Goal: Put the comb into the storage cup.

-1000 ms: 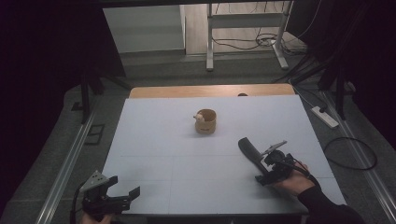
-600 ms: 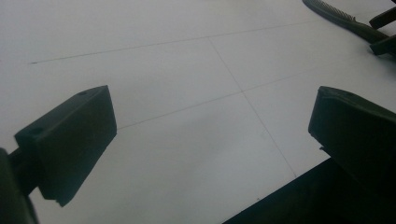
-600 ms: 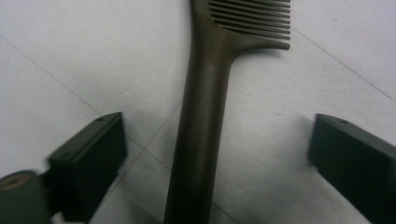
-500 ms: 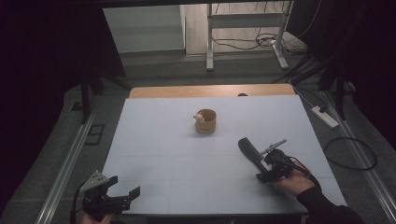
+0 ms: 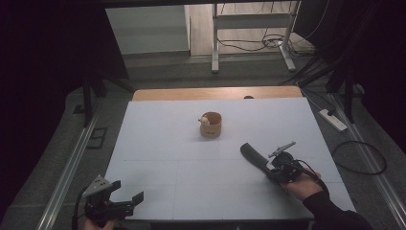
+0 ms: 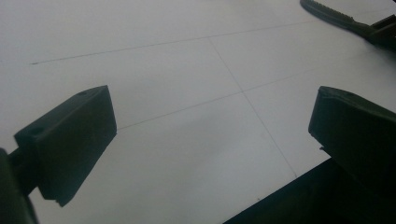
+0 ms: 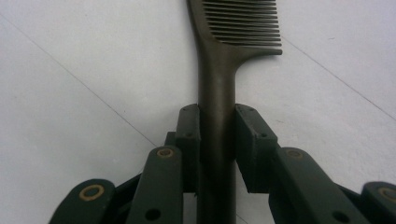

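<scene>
A dark comb (image 5: 253, 155) lies low over the white table (image 5: 167, 143) at the right, its toothed end pointing toward the table's middle. My right gripper (image 5: 273, 171) is shut on the comb (image 7: 219, 70) handle, both jaws pressed against its sides in the right gripper view. A small wooden cup (image 5: 211, 124) with a pale object in it stands near the table's centre, well away from both grippers. My left gripper (image 5: 129, 200) rests open at the near left corner, nothing between its jaws. The left gripper (image 6: 210, 140) view shows bare table and the comb (image 6: 331, 16) far off.
A wooden strip (image 5: 215, 92) runs along the table's far edge. Beyond it stand a white metal frame (image 5: 249, 28) and cables on the floor. A power strip (image 5: 333, 120) lies on the floor at the right. The table's front edge is close under both hands.
The right gripper and the comb have shifted slightly toward the near side. The left gripper has stayed where it was.
</scene>
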